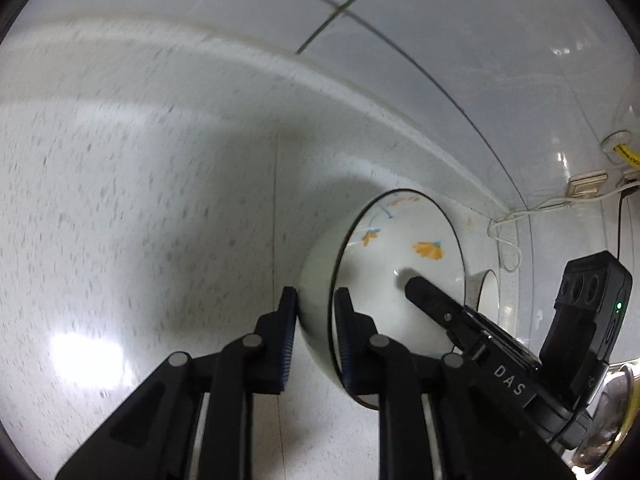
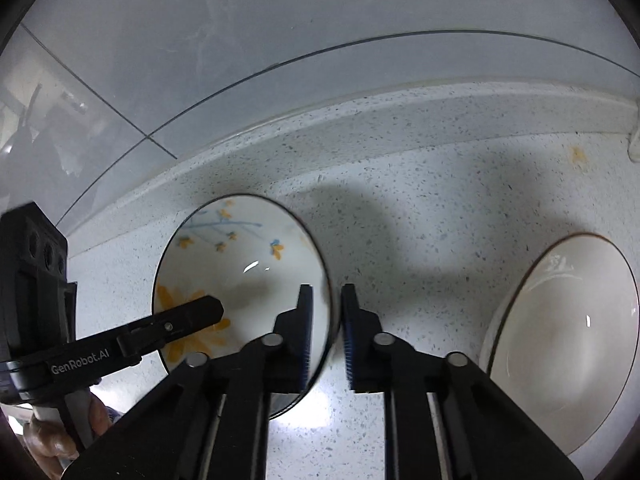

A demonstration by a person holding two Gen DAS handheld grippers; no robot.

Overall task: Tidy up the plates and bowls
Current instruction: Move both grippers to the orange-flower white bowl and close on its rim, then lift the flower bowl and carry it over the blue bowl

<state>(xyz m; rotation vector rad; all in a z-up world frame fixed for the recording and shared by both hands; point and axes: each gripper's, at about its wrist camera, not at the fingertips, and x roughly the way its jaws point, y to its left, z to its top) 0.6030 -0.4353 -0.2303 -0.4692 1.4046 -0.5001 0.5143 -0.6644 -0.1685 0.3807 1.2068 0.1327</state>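
Both grippers are gripping one flowered bowl (image 2: 240, 276) by opposite sides of its rim. The left gripper (image 1: 316, 332) is pinching the rim with one blue pad outside the wall and the other inside. The right gripper (image 2: 326, 332) is pinching the far side of the same rim the same way, one pad within the bowl and one outside (in the left view only its inner finger is showing, reaching toward the bowl's middle). The bowl is white with a dark rim line and orange and blue flowers inside, and it is appearing tipped on its side in the left view; whether it is touching the speckled counter (image 2: 420, 208) I cannot tell. To the right of the bowl, apart from it, a plain cream bowl (image 2: 568, 344) with a thin dark rim is sitting on the counter. Beyond the bowl, the counter's raised back edge is meeting a tiled wall (image 2: 280, 20), and to its right in the left view white cables (image 1: 516, 216) are trailing along that wall
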